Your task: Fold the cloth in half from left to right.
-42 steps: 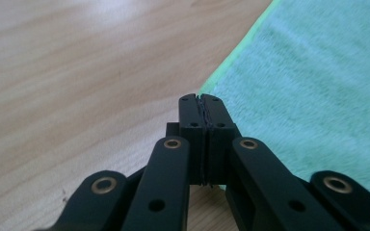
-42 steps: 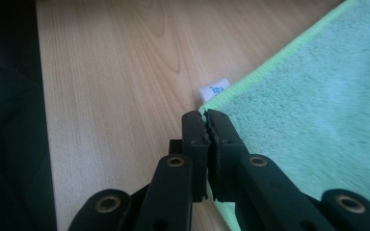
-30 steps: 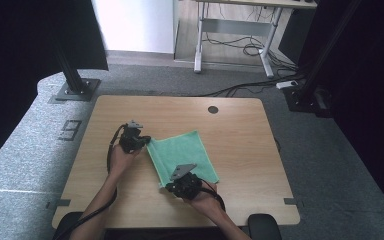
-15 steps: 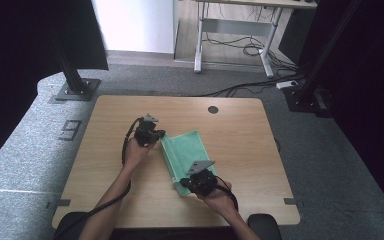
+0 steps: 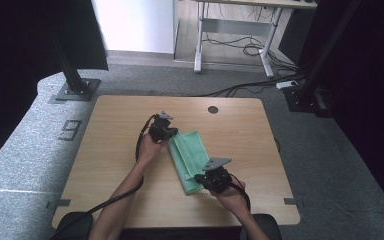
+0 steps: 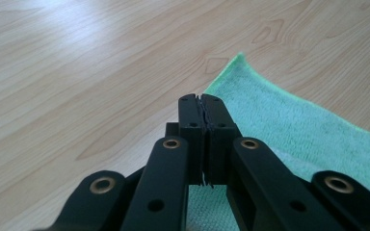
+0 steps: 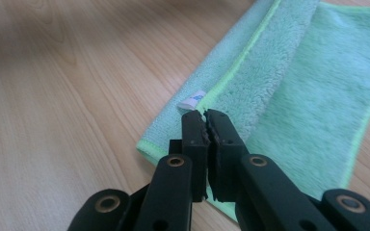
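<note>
Green towel (image 5: 191, 159) lies folded into a long strip mid-table (image 5: 105, 150). Left gripper (image 6: 204, 103) and right gripper (image 7: 204, 117) both have fingers pinched fully together at opposite ends; whether they actually grip cloth, I can't tell. Risk: an uneven pull skews the fold, or a thin edge slips free.

The tongs (image 6: 204, 103) hide any cloth (image 6: 289, 120) edge between them (closed tight).
</note>
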